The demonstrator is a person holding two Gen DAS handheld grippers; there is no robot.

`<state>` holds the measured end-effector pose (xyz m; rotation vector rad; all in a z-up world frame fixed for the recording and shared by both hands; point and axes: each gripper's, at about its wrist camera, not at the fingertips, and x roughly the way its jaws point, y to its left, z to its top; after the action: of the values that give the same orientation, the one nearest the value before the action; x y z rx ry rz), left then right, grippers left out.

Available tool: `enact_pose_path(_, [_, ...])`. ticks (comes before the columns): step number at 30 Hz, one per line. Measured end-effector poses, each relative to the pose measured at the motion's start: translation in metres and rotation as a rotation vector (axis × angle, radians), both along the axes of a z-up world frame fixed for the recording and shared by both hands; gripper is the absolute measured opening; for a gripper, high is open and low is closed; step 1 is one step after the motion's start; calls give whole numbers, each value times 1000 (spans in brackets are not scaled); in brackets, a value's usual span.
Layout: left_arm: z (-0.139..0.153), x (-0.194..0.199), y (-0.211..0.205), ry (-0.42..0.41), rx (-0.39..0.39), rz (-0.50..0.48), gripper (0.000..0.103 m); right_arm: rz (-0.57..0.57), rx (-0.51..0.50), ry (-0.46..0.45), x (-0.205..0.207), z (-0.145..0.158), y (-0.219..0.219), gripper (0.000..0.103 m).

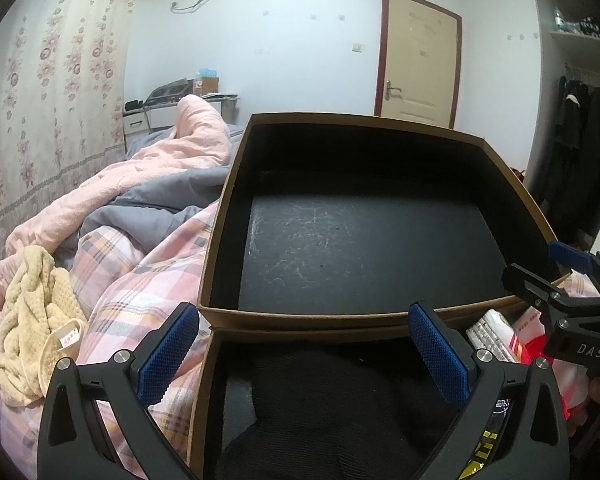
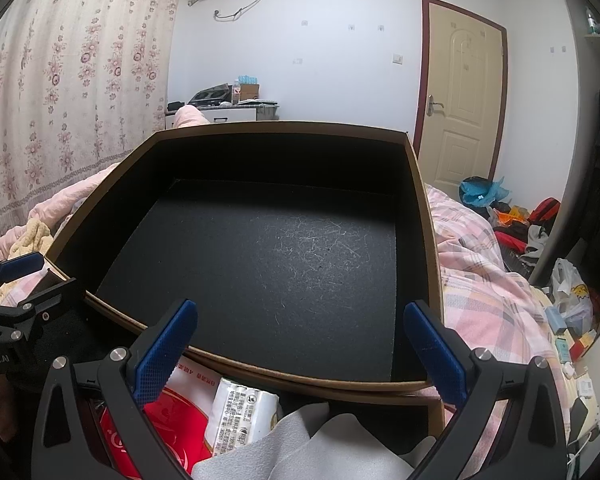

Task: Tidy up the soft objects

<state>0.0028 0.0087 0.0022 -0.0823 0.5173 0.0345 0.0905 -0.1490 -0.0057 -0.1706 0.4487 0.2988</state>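
An empty brown box [image 1: 300,314] with a black lining sits on the bed; it also shows in the right wrist view [image 2: 428,240]. A nearer box [image 1: 204,392] holds a black knit cloth [image 1: 324,400], a white packet [image 2: 240,412], a red and white bag [image 2: 172,412] and a grey cloth [image 2: 308,448]. A beige waffle towel [image 1: 32,320] lies crumpled on the bed at the left. My left gripper [image 1: 304,356] is open above the black cloth. My right gripper [image 2: 300,354] is open above the packet and grey cloth, and shows at the right in the left wrist view [image 1: 556,280].
The bed carries a pink plaid cover [image 1: 140,280], a pink quilt [image 1: 160,152] and a grey blanket [image 1: 160,200]. A floral curtain [image 1: 40,100] hangs at the left. A door [image 2: 460,92] stands at the back. Bags and clutter [image 2: 516,224] lie on the floor at the right.
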Motion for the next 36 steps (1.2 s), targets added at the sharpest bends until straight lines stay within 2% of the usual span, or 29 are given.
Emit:
enact_pose_path(29, [-2,0,-1,7,14,-13,103,6,11,-26,0,5,1,102])
enact_pose_path(36, [0,-1,-2,-5,4,-17,103,15,41,-83,-10,12,-1,102])
